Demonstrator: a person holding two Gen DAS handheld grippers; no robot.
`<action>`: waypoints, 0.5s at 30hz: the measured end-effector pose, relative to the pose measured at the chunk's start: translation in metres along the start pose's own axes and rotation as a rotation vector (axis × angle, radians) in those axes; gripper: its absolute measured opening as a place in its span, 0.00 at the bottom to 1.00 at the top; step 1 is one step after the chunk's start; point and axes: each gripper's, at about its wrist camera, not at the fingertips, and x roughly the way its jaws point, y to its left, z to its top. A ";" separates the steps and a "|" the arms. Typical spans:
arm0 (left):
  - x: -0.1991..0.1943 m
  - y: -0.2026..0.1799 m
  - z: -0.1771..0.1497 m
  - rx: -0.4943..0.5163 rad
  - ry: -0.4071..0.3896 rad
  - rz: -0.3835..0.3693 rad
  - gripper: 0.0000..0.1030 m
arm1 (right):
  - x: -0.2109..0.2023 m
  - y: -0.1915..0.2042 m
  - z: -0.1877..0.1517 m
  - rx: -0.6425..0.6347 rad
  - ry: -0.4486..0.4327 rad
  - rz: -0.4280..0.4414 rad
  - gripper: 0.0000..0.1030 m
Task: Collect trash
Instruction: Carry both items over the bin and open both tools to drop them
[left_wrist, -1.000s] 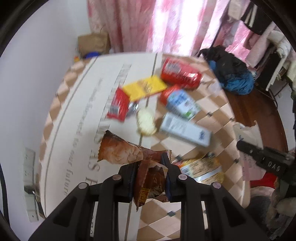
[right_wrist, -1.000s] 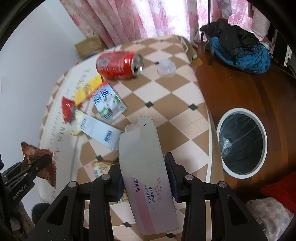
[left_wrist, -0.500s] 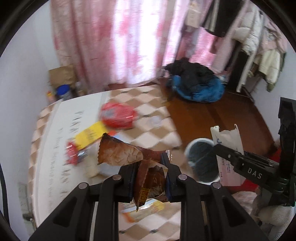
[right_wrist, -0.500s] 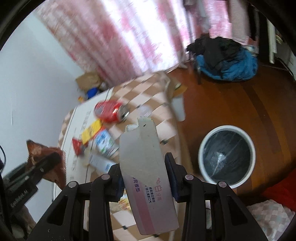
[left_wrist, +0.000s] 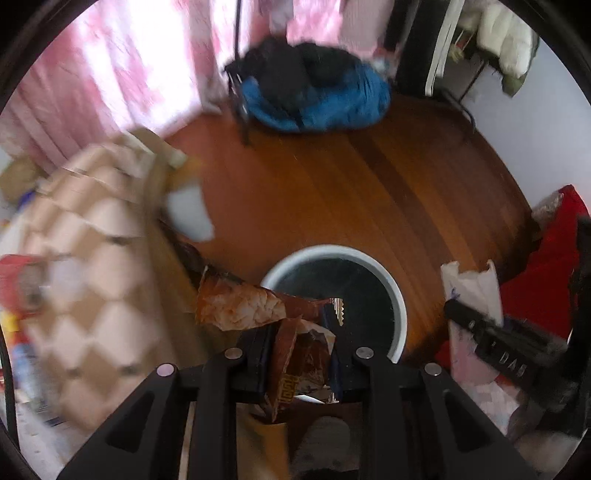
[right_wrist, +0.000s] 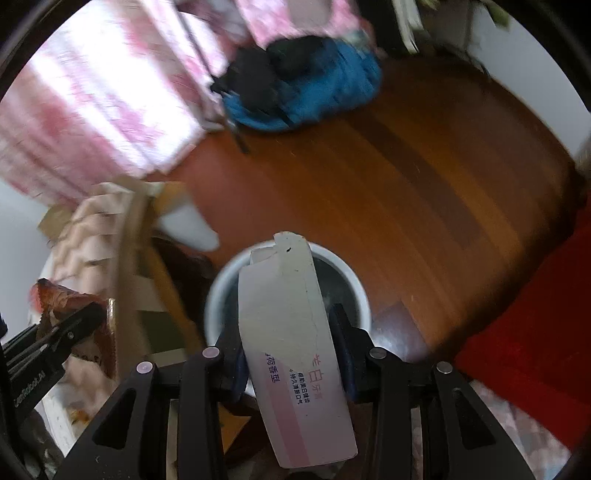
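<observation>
We have both grippers loaded and over the bin (right_wrist: 229, 280), the white-rimmed, dark-lined one on the wood floor. Left gripper (left_wrist: 299, 354) is clamped nearly shut on the brown snack wrapper (left_wrist: 240, 306); the wrapper sits above the bin's near-left rim, its free end fanning out toward the table (left_wrist: 92, 258). Right gripper (right_wrist: 291, 354) is closed across the white-and-pink carton (right_wrist: 288, 321), the torn top end reaching over the bin's far rim.

Handling, as we read it:
- Wrapper: light, crinkly film, slick. It likely flutters or clings to a pad on release. The pinch at the bunched end looks right.
- Carton: empty, light, thin card. Stiff lengthwise, crushes across its faces. Mid-body hold on the narrow sides is fine.

Remaining litter on the table is too blurred to identify.
</observation>
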 end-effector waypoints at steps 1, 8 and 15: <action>0.017 -0.003 0.004 -0.013 0.026 -0.021 0.20 | 0.013 -0.011 0.001 0.019 0.018 0.000 0.39; 0.086 -0.013 0.024 -0.052 0.145 -0.063 0.22 | 0.099 -0.059 0.004 0.136 0.124 0.032 0.39; 0.111 -0.010 0.019 -0.093 0.211 -0.065 0.63 | 0.145 -0.066 -0.001 0.129 0.179 0.057 0.48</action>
